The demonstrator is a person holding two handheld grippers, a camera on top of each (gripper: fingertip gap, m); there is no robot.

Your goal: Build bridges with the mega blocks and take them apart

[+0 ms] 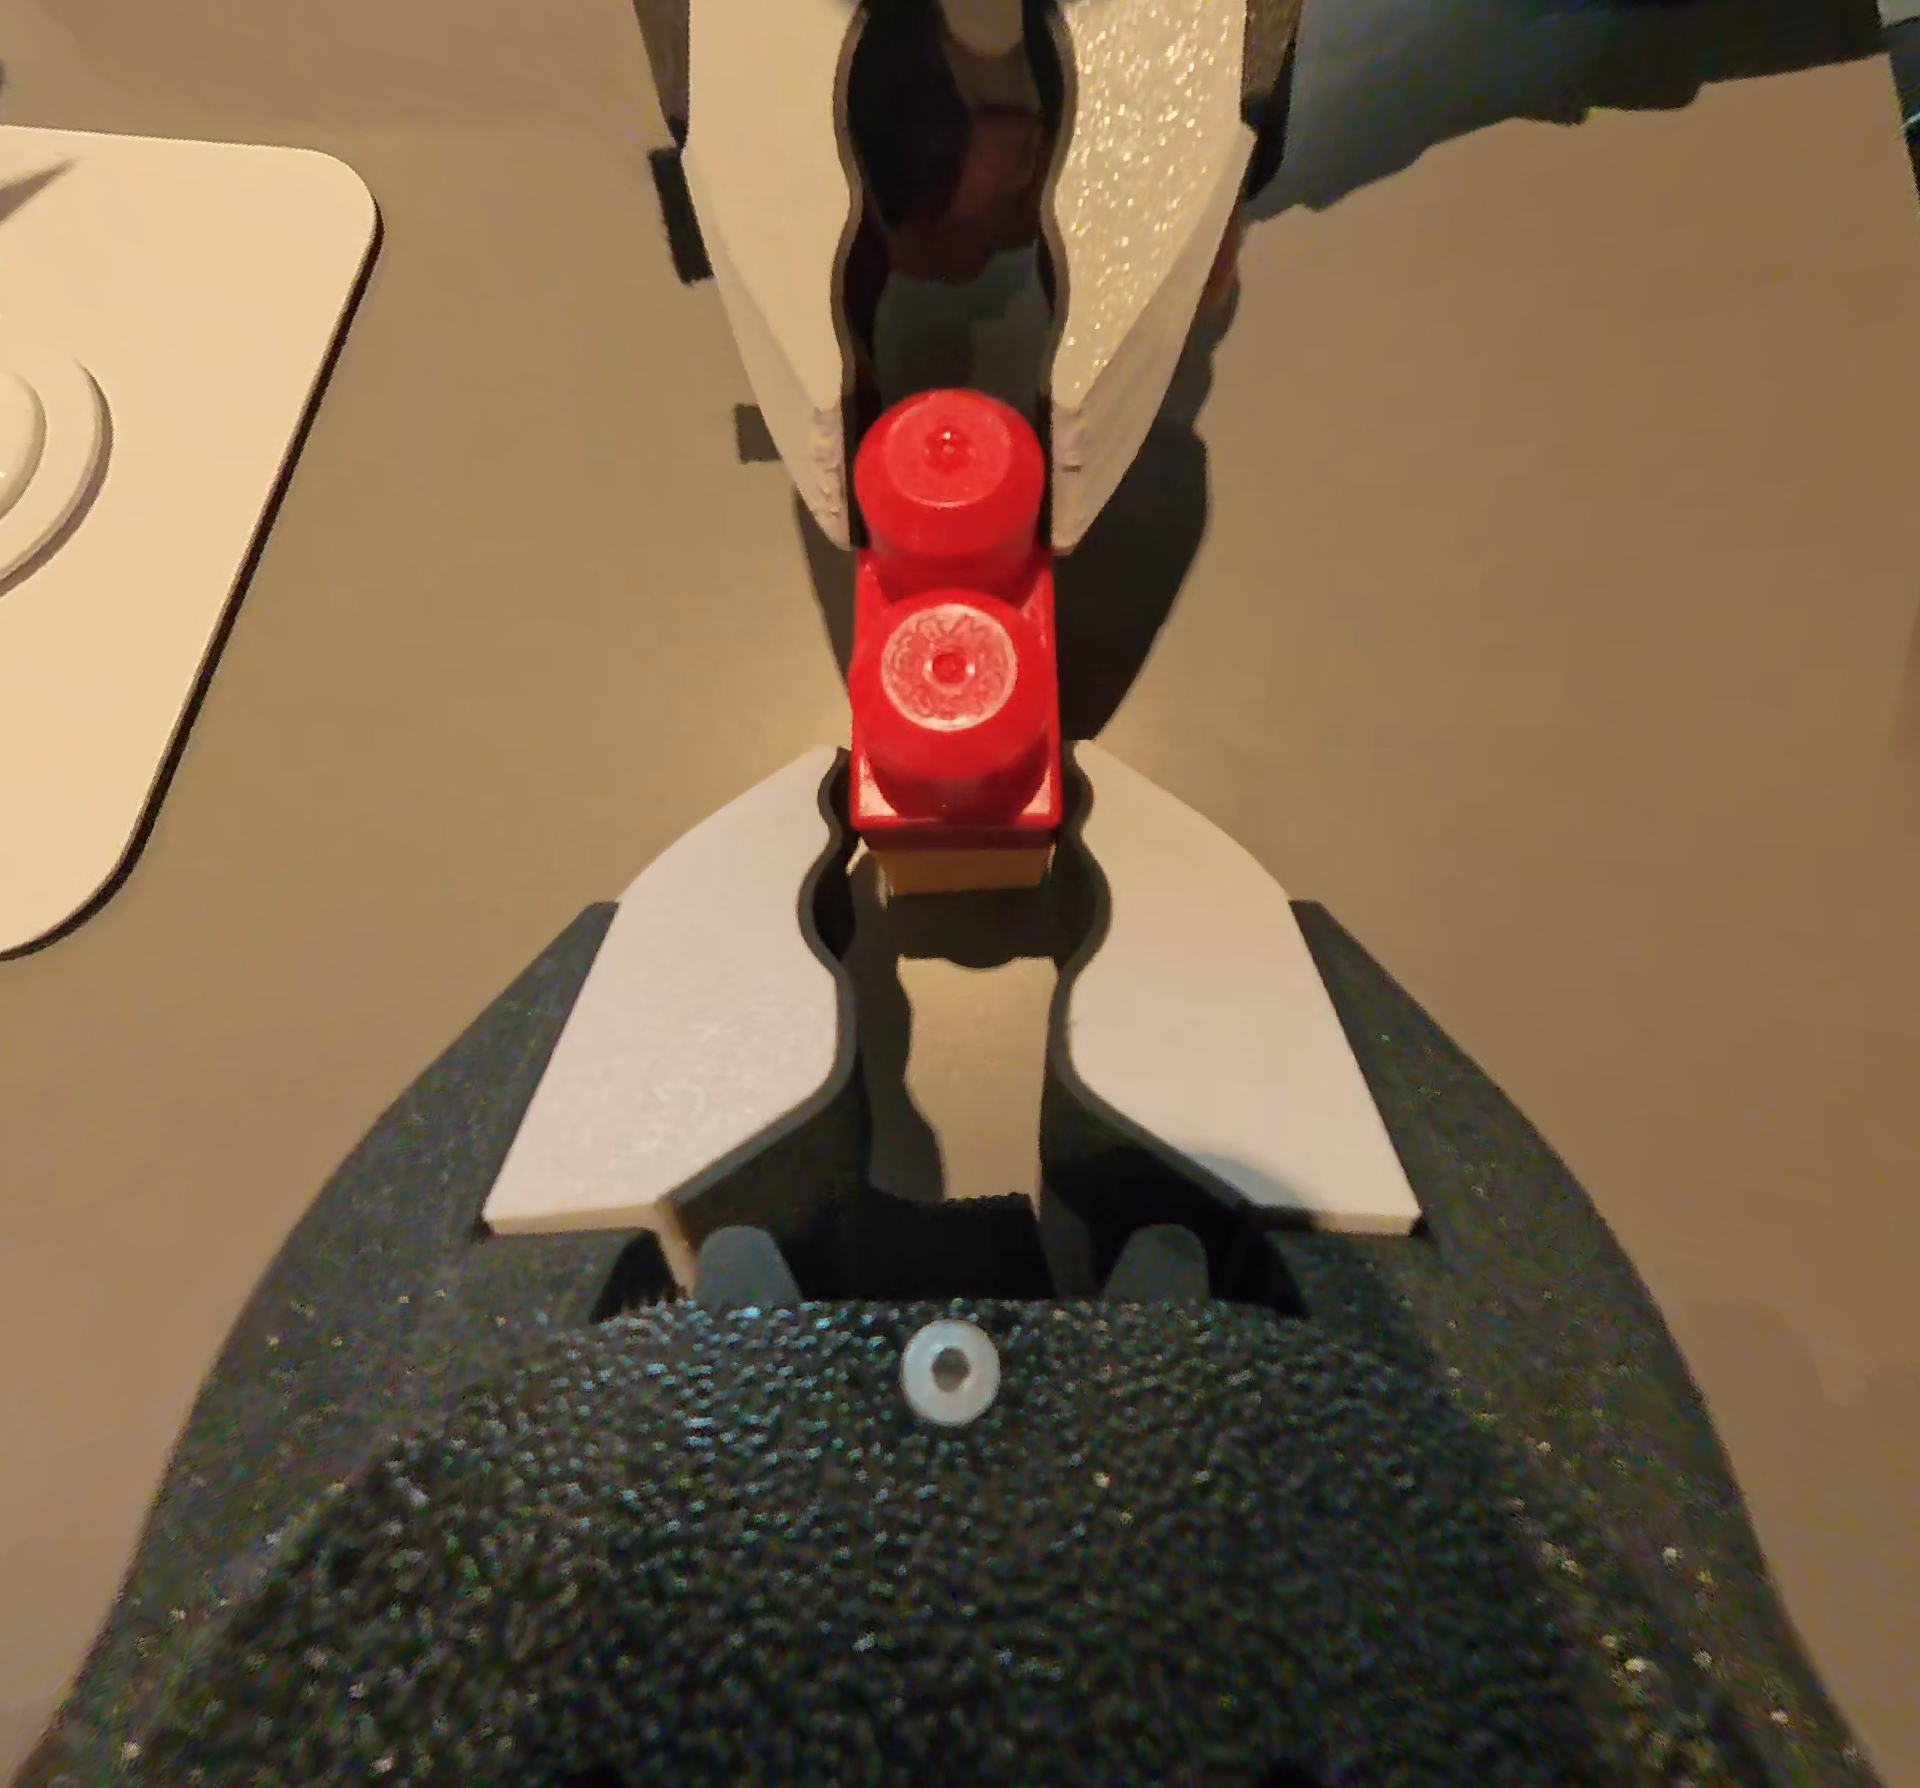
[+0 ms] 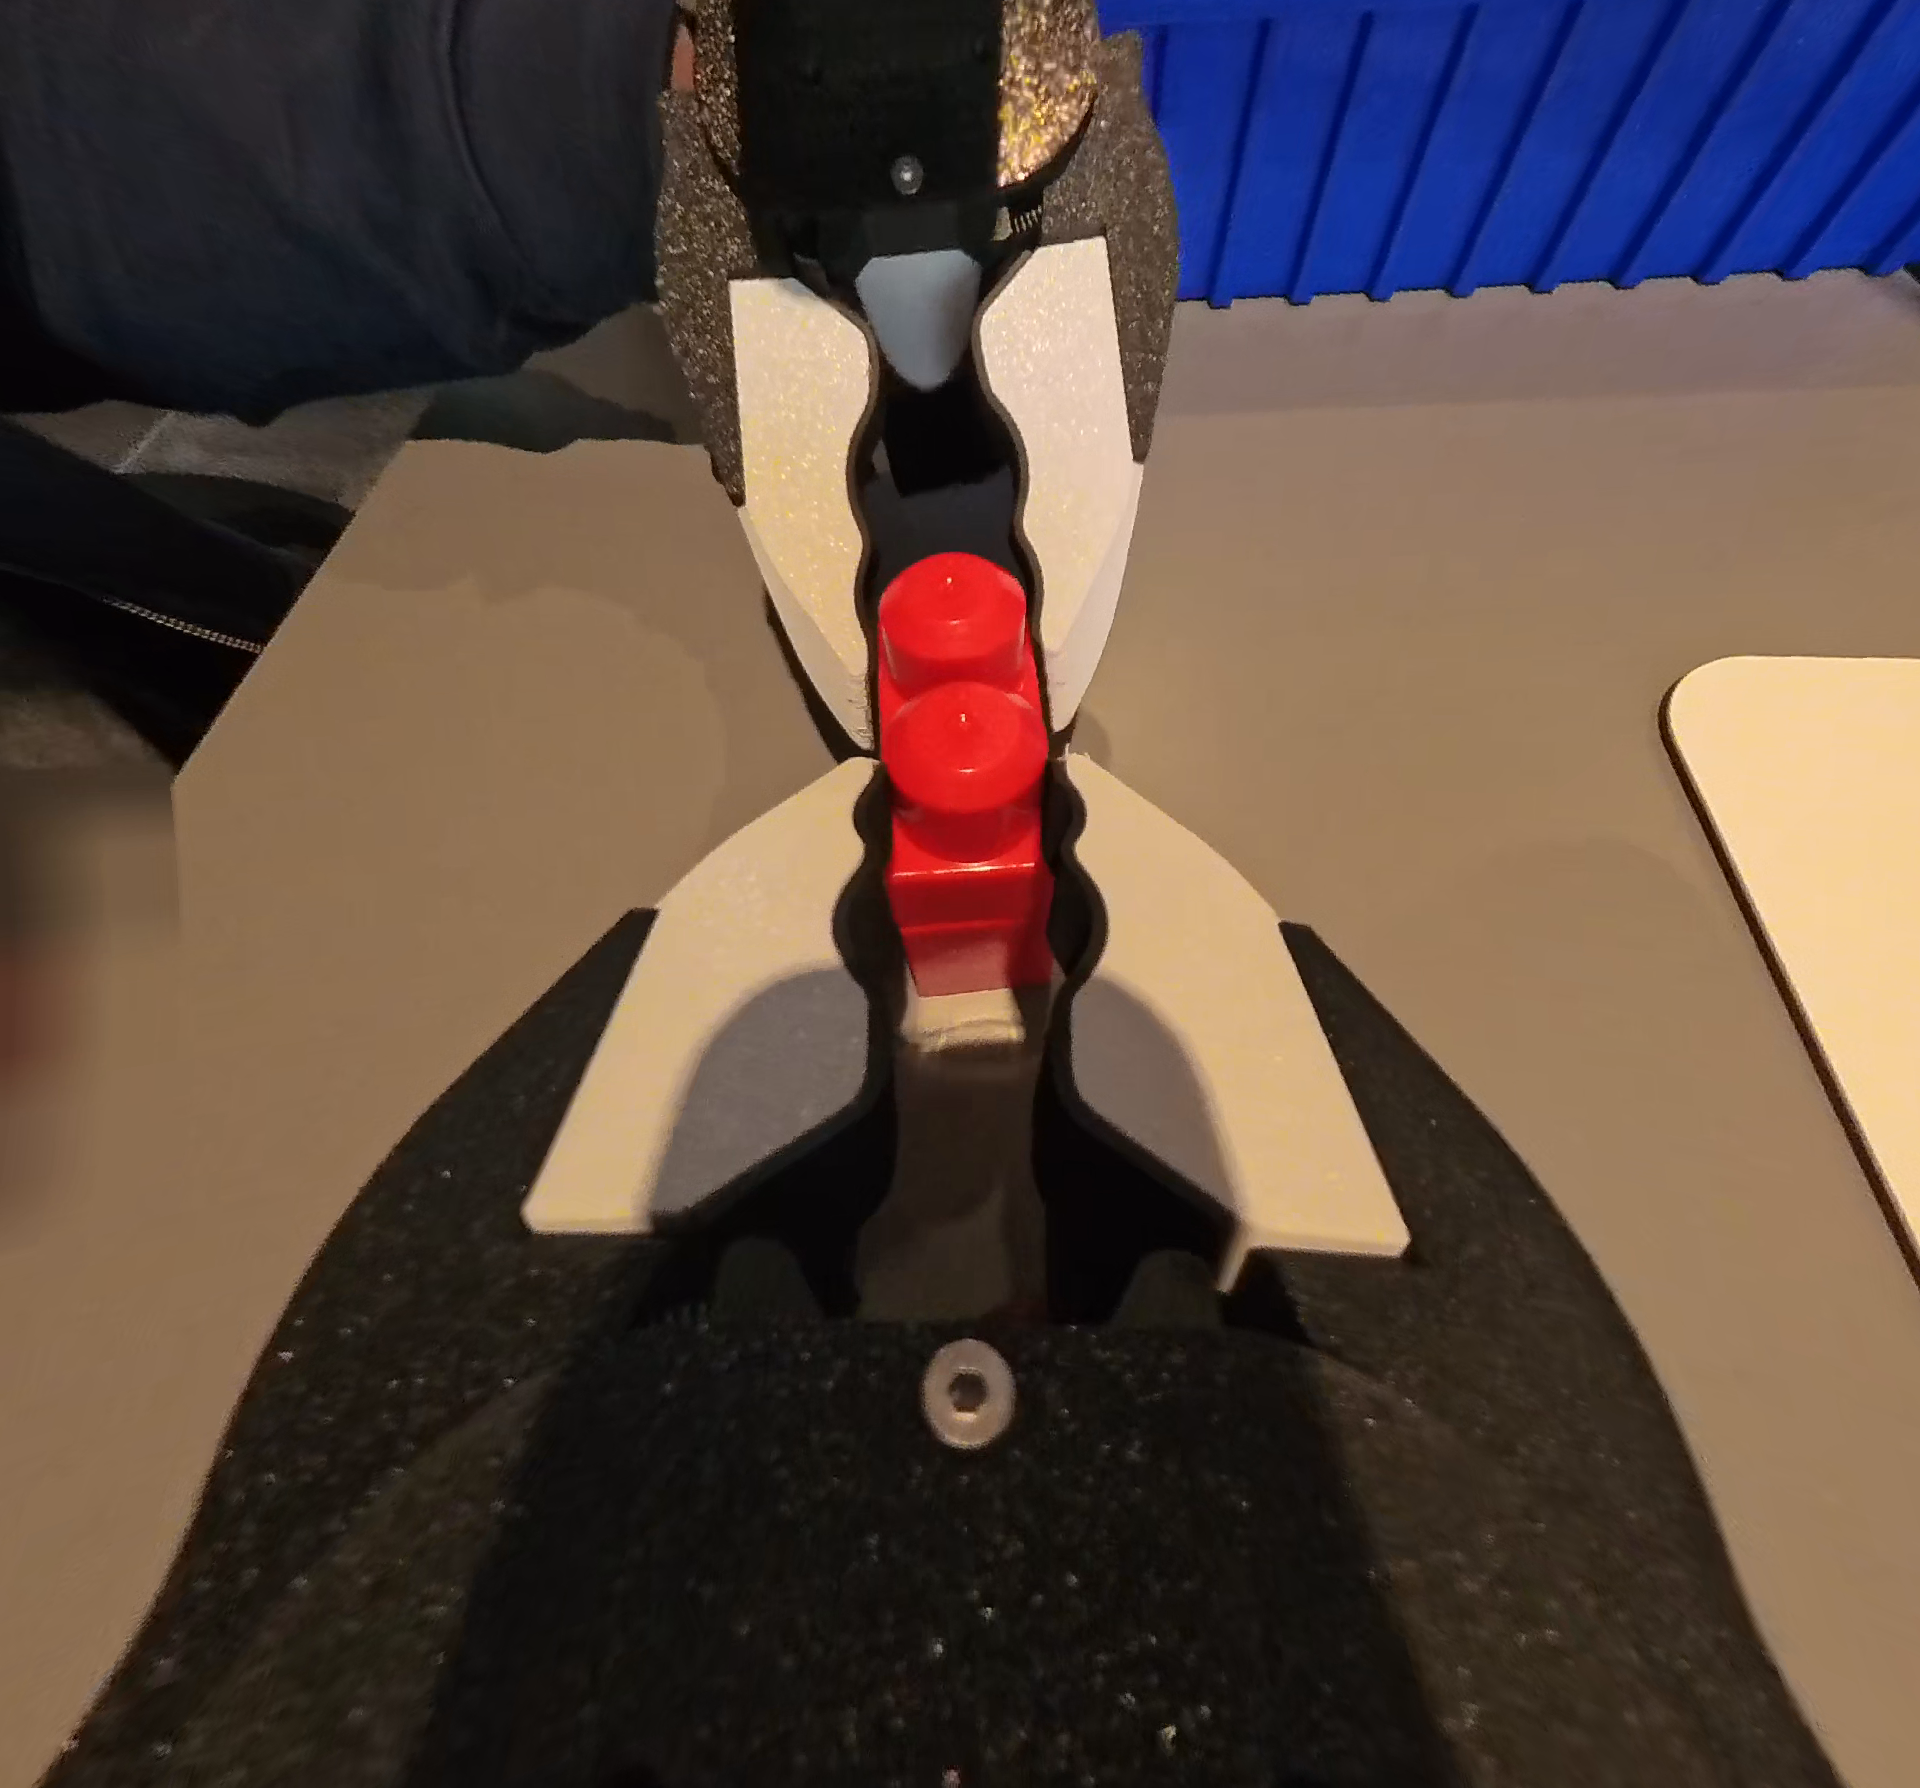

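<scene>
the red block, two studs long, sits held between your two tools, and its long axis runs straight along the line joining them. your left tool is clenched on the near end of it in the left wrist view, fingers touching the block's flanks at the base; your right tool grips the opposite end, its fingers closed against the sides below the near stud. so each tool meets the block head-on, and neither is nearer: they share it end to end. judgement: any pull-apart or placement must go along that shared axis, else the block twists in one grip. the left wrist view shows a tan piece under the red block's near end, probably a second block, though you cannot tell its extent; the right wrist view shows only a pale sliver there. whether the stack touches the desk is not clear from either view. the right wrist view alone shows the blue bin behind and your dark sleeve; both show a pale board to the side.
</scene>
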